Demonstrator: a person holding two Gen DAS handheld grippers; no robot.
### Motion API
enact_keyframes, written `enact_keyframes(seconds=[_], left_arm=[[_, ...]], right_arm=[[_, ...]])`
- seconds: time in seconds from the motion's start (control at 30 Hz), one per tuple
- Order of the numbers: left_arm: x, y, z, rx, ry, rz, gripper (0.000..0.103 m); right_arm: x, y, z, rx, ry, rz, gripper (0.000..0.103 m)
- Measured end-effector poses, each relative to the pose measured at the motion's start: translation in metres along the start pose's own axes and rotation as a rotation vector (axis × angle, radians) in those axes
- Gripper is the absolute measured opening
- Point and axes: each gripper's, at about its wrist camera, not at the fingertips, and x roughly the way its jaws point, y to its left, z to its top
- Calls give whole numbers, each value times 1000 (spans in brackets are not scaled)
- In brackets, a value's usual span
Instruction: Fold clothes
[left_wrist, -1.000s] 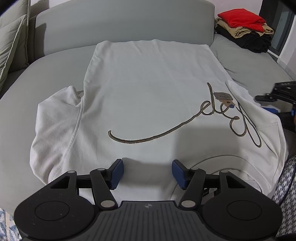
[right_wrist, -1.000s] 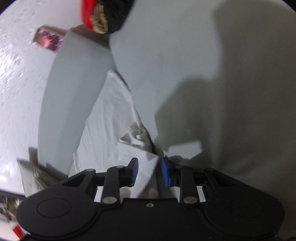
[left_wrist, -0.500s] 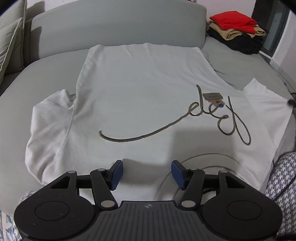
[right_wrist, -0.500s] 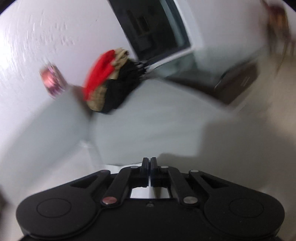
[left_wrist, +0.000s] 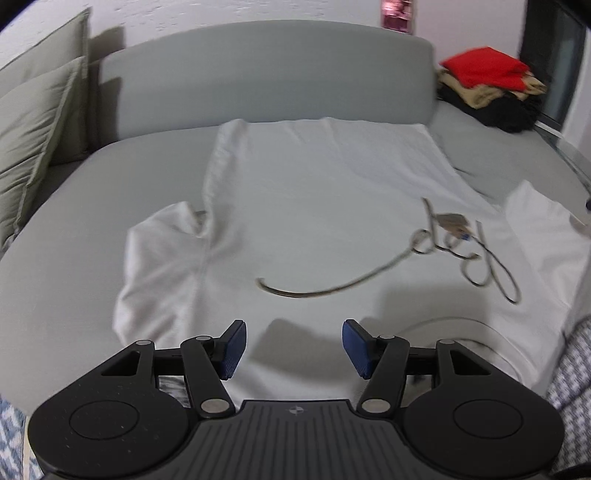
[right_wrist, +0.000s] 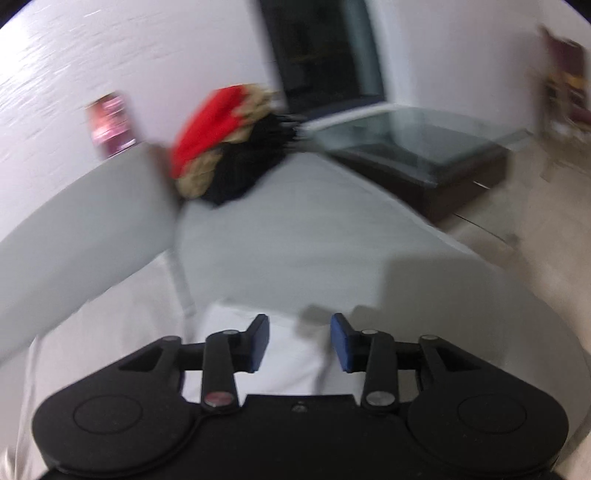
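Shirt (left_wrist: 314, 206) lengthwise, hem far | left gripper (left_wrist: 293, 349) wide, empty | right gripper (right_wrist: 298, 341) just reopened, empty

White shirt (left_wrist: 314, 206): soft matt cloth, lightly creased, with dull brownish script. Sofa (left_wrist: 258, 77): smooth grey matt fabric. Pillows (left_wrist: 33, 133): greenish woven cloth. Side table (right_wrist: 424, 140): glossy glass top on a dark base. Wall (right_wrist: 92, 55): rough white texture.
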Motion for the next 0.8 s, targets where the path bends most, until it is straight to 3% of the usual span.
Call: enact_keyframes(seconds=[0.03,0.13,0.2,0.27,0.3,0.37,0.47,0.53,0.63,0.7,0.73,0.77,0.8], left_arm=[[4,2,0,-19,10,4,53],[15,2,0,-38,39,-9,43],[21,-6,-4,-13,64,-26,35],[16,-18,-12,54,76,-48,34],[12,-24,-16,95,83,-53,33],[3,-33,-21,176,101,-45,29],[-14,-25,-23,162,101,-64,29],[-28,-18,-22,131,44,-64,29],[-36,-15,-16,117,-45,-35,31],[-19,-16,-13,108,11,-61,34],[-6,-17,-13,101,77,-80,34],[3,-17,-16,93,140,-94,35],[2,-15,-19,88,146,-101,35]], right_arm=[[4,8,-4,-25,59,73,13],[30,35,-25,-95,260,230,12],[45,48,-41,-176,305,168,12],[59,44,-52,-222,333,-6,11],[65,36,-56,-222,355,-83,0],[63,22,-55,-181,372,-92,0],[43,27,-50,-193,359,-107,3],[24,34,-46,-205,332,-46,11],[-3,52,-49,-224,321,122,14],[-8,68,-60,-259,346,236,14],[-7,77,-65,-283,360,280,14],[-4,85,-73,-306,381,296,14],[-1,92,-80,-329,405,300,14]])
